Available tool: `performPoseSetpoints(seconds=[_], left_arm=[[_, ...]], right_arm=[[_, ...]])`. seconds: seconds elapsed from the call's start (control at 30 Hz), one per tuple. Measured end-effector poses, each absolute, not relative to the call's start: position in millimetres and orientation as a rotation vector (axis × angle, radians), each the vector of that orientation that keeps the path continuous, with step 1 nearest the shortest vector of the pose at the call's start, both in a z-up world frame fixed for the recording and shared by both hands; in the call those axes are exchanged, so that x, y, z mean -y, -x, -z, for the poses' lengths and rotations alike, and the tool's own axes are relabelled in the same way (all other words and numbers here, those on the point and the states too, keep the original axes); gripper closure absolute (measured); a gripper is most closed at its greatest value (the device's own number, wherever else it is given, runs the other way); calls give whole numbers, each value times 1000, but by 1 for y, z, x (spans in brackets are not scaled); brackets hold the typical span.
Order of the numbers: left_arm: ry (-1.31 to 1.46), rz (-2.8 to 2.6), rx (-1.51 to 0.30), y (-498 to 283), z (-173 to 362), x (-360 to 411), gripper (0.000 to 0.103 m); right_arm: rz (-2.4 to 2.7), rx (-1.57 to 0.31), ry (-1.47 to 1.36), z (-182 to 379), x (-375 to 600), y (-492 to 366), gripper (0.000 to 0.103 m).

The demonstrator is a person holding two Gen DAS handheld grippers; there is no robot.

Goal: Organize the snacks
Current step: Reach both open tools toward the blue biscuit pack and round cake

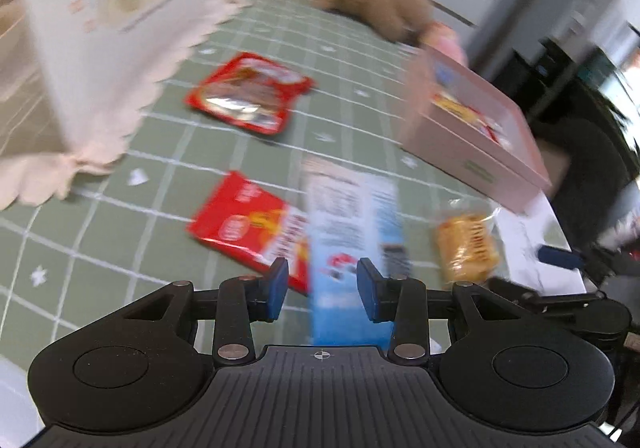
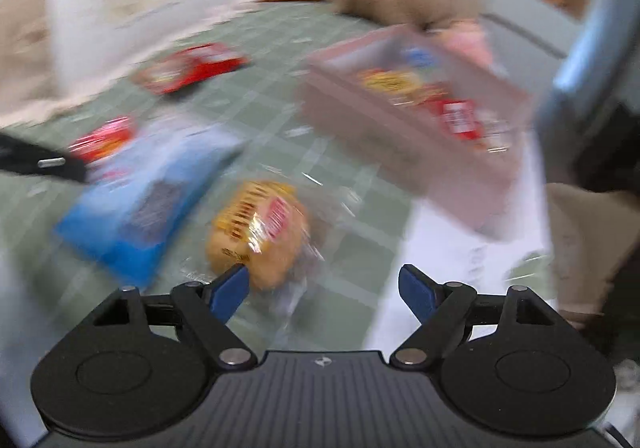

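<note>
Left hand-held gripper (image 1: 322,284) part open, empty, blue box (image 1: 352,232) at 12 o'clock between its fingers. Right hand-held gripper (image 2: 324,286) wide open, empty; yellow pack (image 2: 260,232) at 11 o'clock. Pink bin (image 2: 416,116) at 1 o'clock.

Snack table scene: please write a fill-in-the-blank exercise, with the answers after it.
1. The box holding snacks is ___ in colour.
2. The left gripper has its fingers on either side of a ___ packet.
3. The right gripper is ___.
4. The tablecloth is ___ with white lines.

Answers: pink; blue; open; green

Bun (image 2: 256,232) between packet (image 2: 148,200) and box (image 2: 404,136).
</note>
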State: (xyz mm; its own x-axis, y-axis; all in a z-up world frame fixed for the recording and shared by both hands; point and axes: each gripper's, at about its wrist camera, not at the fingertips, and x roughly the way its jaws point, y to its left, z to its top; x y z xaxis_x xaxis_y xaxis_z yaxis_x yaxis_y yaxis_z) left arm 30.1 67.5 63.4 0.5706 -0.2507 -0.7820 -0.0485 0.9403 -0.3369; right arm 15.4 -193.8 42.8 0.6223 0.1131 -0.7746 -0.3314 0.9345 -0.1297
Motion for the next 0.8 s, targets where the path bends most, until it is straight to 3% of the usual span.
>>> performPoseSetpoints(seconds=[0.13, 0.43, 0.8], left_arm=[[441, 151, -1000, -48, -56, -76, 61], [372, 427, -1051, -62, -48, -28, 61], [654, 20, -1065, -47, -37, -118, 61]], right_arm=[[-331, -864, 173, -50, 197, -12, 21], [-422, -886, 106, -53, 187, 1, 21], [-503, -881, 150, -47, 152, -9, 21]])
